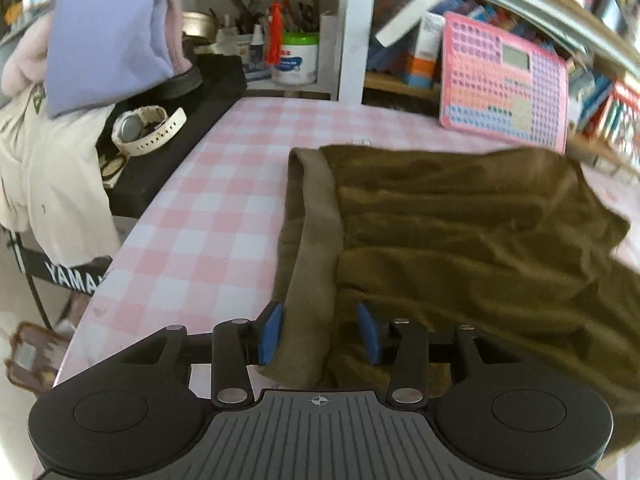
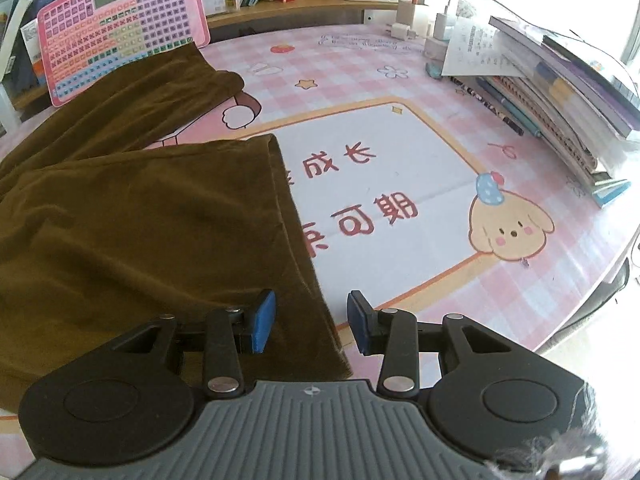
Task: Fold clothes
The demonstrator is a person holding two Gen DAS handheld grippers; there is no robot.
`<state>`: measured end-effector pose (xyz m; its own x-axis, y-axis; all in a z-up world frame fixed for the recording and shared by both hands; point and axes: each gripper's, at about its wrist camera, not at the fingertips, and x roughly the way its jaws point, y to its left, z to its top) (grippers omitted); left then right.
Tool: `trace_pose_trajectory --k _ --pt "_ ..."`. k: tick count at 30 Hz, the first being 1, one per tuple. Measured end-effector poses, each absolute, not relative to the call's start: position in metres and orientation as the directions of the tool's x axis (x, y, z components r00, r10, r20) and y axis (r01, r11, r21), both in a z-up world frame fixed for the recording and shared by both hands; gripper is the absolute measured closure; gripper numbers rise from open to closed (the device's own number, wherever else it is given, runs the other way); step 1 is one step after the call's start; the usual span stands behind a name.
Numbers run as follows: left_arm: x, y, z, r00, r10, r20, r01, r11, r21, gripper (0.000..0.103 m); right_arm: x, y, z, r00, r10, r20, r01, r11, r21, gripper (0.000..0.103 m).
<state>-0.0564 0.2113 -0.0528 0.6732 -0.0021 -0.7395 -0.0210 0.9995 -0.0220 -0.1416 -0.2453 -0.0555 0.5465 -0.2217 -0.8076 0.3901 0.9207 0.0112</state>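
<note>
On checked tablecloth [image 1: 192, 216], rumpled olive trousers [image 1: 460, 232]

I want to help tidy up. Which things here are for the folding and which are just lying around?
For the folding:
- brown trousers
- left gripper
- right gripper

Just lying about:
- pink keyboard toy
- stack of books
- white watch
- white tub

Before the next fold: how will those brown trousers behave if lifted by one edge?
The brown trousers will probably droop, since the cloth already lies in soft wrinkles. They likely slide easily on the glossy table mat. The lighter waistband looks slightly firmer.
</note>
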Motion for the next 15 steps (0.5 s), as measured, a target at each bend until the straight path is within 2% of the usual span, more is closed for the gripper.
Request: trace_pose_trajectory --k 9,15 --pt "-0.066 0.208 -0.06 0.668 -0.025 -0.743 -0.019 0.999 -0.05 0.058 -0.123 -0.263 -0.057 0.559 -0.26 -0.787 0.375 0.926 -0.039 0.064" --pt "-0.068 0.201 -0.063 0.68 0.005 -0.734 -0.071 0.996 -0.059 0.056 -0.113 -0.273 -0.057 0.569 -0.251 -0.783 0.342 0.938 -0.052 0.059"
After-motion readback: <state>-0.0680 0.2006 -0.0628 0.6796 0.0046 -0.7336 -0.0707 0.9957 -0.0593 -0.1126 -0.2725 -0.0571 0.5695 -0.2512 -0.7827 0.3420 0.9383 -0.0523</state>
